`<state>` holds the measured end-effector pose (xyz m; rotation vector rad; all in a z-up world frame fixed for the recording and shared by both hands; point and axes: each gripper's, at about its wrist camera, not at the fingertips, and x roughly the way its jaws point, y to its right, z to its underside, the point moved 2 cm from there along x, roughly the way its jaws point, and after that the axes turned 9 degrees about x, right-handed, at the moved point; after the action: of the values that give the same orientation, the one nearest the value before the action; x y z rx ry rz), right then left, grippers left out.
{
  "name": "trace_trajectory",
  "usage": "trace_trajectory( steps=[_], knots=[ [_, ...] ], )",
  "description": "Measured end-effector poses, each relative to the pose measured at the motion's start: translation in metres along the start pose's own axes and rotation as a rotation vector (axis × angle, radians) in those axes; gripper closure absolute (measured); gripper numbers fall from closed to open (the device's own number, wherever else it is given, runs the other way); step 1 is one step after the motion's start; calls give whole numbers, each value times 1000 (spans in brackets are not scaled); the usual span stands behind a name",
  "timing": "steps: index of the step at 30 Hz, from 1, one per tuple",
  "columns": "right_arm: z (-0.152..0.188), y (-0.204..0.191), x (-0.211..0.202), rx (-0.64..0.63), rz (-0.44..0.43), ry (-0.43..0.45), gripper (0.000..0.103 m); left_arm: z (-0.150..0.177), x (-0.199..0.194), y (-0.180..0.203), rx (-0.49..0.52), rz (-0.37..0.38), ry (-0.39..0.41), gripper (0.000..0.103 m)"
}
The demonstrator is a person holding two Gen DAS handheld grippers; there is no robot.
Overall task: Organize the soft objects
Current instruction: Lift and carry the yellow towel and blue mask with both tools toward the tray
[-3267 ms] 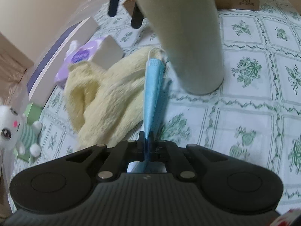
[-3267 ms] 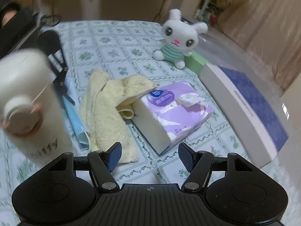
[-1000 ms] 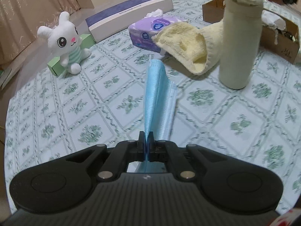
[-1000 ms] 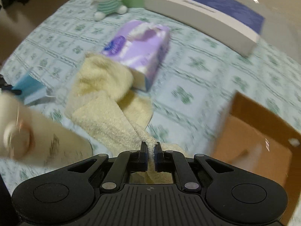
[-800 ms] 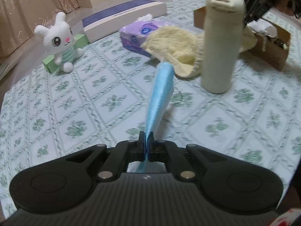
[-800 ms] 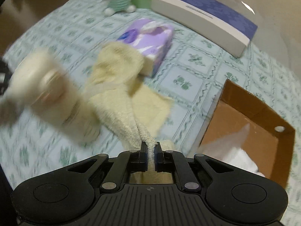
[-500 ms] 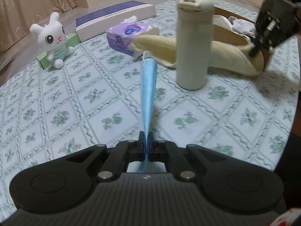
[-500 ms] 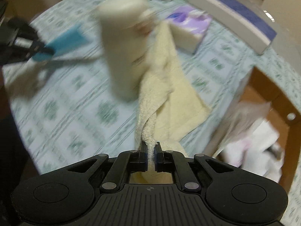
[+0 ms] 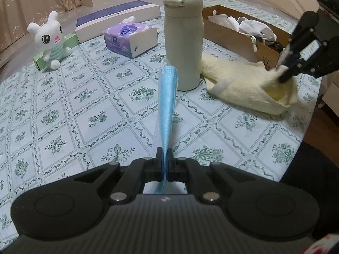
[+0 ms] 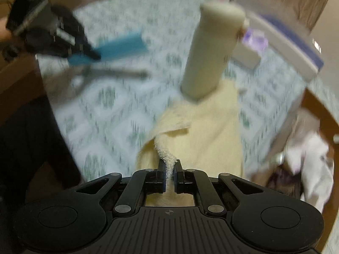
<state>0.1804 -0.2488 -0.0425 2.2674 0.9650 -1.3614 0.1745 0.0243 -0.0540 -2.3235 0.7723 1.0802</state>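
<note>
The left wrist view is sharp and shows the whole counter (image 9: 63,110) with its green flower cloth: a white plush rabbit (image 9: 50,40), a purple tissue pack (image 9: 131,38), a long white and blue box (image 9: 118,17), an upright cream bottle (image 9: 183,40), and a cardboard box (image 9: 243,40) holding white cloths. The right wrist view is blurred, so there these things are only vague shapes, but it shows from close the yellow towel (image 10: 203,131) trailing from the tongs back to the foot of the bottle.

The left tongs (image 9: 164,160) are clamped on the blue face mask (image 9: 167,97), which hangs above the counter. The right tongs (image 10: 168,171) are closed on a fold of the towel, near the cardboard box.

One second ago the towel lay against the tissue pack. Now it is pulled clear of it, past the bottle, toward the counter's edge, and the mask has moved along too.
</note>
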Motion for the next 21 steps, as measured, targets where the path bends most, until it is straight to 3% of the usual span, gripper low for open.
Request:
trace_trajectory(
  steps=[4,6,8,9,13,17,21],
  knots=[
    [-9,8,13,-37,26,71,94,-1,0,1,-16,5,7,101],
    [-11,14,21,-40,0,69,76,0,2,2,-18,9,7,101],
    [-12,16,24,-35,-18,70,17,0,4,2,-20,13,5,101],
    [-12,17,23,-37,-21,85,11,1,5,2,-21,16,3,101],
    [-13,13,27,-116,-75,39,10,3,10,1,-27,24,-4,101],
    [-8,-1,47,-308,-43,-48,9,5,14,-1,-40,29,-8,101],
    [-7,-8,66,-454,16,-73,8,6,17,-4,-50,30,-10,101]
  ],
)
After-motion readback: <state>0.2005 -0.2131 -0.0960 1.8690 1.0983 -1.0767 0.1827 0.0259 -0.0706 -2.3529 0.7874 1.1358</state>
